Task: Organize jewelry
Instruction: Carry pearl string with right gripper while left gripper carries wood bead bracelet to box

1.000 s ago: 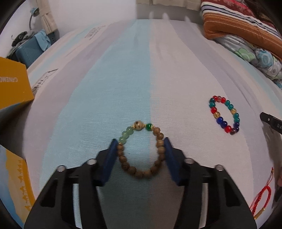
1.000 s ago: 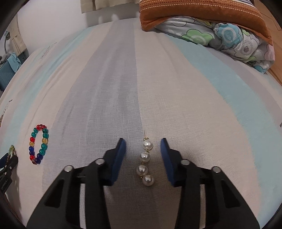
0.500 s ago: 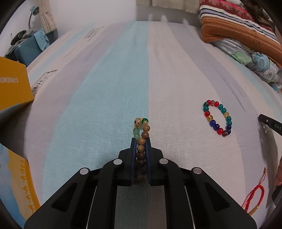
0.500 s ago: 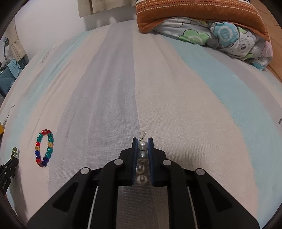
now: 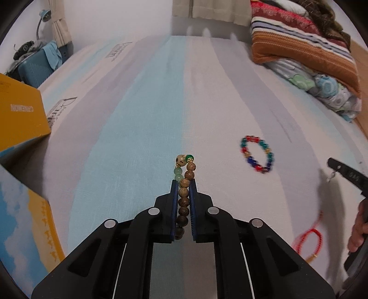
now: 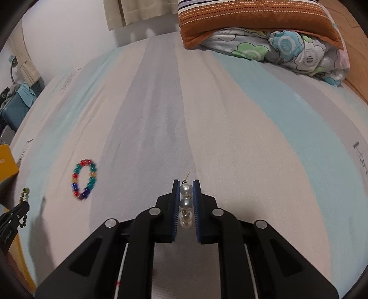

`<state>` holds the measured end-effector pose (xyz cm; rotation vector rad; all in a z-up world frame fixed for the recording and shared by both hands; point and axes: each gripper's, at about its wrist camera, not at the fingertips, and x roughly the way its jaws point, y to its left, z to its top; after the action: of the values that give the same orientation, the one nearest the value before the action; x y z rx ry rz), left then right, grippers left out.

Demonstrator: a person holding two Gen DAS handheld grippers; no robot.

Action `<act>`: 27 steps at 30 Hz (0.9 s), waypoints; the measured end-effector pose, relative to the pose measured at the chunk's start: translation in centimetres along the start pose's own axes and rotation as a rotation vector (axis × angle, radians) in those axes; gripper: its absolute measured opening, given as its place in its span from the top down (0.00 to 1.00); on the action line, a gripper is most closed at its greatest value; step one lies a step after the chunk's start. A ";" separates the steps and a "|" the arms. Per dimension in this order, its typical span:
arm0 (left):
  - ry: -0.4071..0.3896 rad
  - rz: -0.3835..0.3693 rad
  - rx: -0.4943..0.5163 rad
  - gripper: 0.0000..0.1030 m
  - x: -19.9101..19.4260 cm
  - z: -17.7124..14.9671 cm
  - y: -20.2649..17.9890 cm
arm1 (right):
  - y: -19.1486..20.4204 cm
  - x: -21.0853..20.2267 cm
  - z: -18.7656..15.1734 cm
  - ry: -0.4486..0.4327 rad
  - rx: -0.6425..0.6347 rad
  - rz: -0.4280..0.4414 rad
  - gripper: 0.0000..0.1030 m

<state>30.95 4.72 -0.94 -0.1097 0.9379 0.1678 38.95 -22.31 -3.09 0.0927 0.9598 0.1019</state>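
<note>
Bed sheet point(image 5: 142, 128): wide pale blue, grey, off-white stripes. Wooden bracelet point(image 5: 184, 193): brown grained beads, pale green ones, 1 dark green. Multicolour bracelet point(image 5: 256, 153): red, teal, blue, amber. Pearl earring point(image 6: 186, 202): white. Pads point(image 6: 176, 207): blue. Box point(image 5: 20, 115): yellow. Pillow point(image 6: 253, 18): brown, dotted stripes.

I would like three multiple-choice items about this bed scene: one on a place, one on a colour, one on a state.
1. Where does the multicoloured bracelet lie?
A. on the bedsheet
B. in the yellow box
C. on the pillow

2. What colour are the pads of the left hand-held gripper?
A. red
B. blue
C. white

3. What is the state of the right hand-held gripper?
A. open, empty
B. shut on a red cord
C. shut on the pearl earring

Key: 1 A, it rests flat on the striped sheet; 2 B, the pads beside the wooden bracelet are blue; 3 C, pearls sit pressed between its pads.
</note>
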 end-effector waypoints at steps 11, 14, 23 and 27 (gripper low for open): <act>-0.001 -0.004 -0.030 0.92 -7.3 -1.6 0.8 | 3.5 -6.8 -2.9 -0.006 -0.046 0.034 0.90; -0.021 0.006 -0.037 0.92 -9.7 -2.2 1.7 | 5.4 -8.8 -3.5 -0.019 -0.067 0.049 0.90; -0.054 0.039 -0.099 0.91 -16.0 -4.0 6.5 | 11.9 -13.5 -5.5 -0.038 -0.153 0.105 0.90; -0.077 0.060 -0.115 0.91 -18.6 -4.3 8.4 | 14.7 -15.3 -6.0 -0.047 -0.182 0.133 0.90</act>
<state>15.17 10.51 11.44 -0.1800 0.8550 0.2800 24.63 -9.46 7.70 -0.0087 0.8929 0.3081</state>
